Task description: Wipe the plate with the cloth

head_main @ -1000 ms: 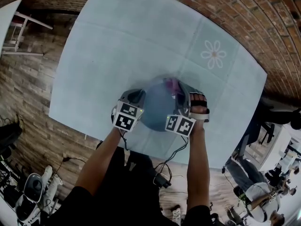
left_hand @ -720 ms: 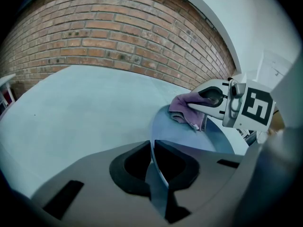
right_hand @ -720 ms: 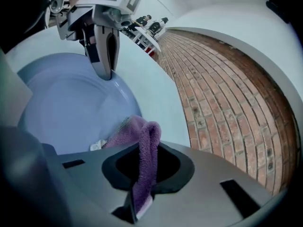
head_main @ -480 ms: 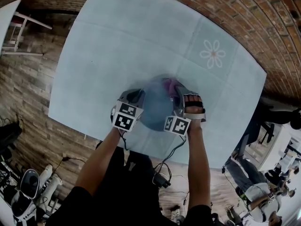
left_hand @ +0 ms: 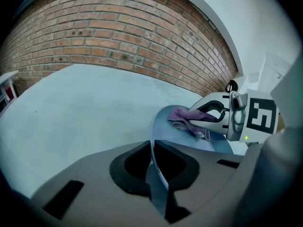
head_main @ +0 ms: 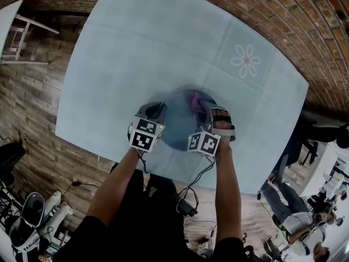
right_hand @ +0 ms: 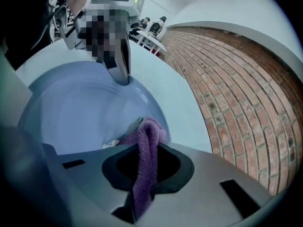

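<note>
Left gripper (left_hand: 152,164) clamped on rim of blue plate (left_hand: 182,136), lower centre of bench (head_main: 136,48). Right gripper (right_hand: 142,174) pinches purple cloth (right_hand: 147,141), touching plate's upper part. Wiping seems underway; most of the face probably left.

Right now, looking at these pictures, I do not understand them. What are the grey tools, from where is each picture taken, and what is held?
There is no robot here. A person holds a two-jaw tool, called a gripper, in each hand. The head view comes from a camera on the person's head and looks down on a pale blue table with a flower print. The two gripper views come from cameras riding on the tools and look along their jaws. The left gripper is shut on the rim of a blue plate. The right gripper is shut on a purple cloth, which rests on the plate.
</note>
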Demonstrator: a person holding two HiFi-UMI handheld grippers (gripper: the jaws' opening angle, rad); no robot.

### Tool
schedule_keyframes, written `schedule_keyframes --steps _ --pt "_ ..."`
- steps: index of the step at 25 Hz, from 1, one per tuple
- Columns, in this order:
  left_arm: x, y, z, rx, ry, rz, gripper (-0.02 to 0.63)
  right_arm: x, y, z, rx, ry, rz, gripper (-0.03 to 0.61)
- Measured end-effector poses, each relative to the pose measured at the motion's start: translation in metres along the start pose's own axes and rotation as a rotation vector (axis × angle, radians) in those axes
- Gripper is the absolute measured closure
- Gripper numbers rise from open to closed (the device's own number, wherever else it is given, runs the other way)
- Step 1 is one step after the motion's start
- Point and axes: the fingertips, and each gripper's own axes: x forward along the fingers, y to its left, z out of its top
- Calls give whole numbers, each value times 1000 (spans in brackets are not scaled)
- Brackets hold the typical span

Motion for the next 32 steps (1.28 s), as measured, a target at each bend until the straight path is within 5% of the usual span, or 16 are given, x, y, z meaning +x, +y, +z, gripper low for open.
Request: schedule_keyframes --steps 19,32 --pt "0 0 0 -18 -3 3 566 -42 77 51 13 -89 181 522" --pt "3 0 -1 -1 10 4 566 -78 110 68 304 -34 424 522"
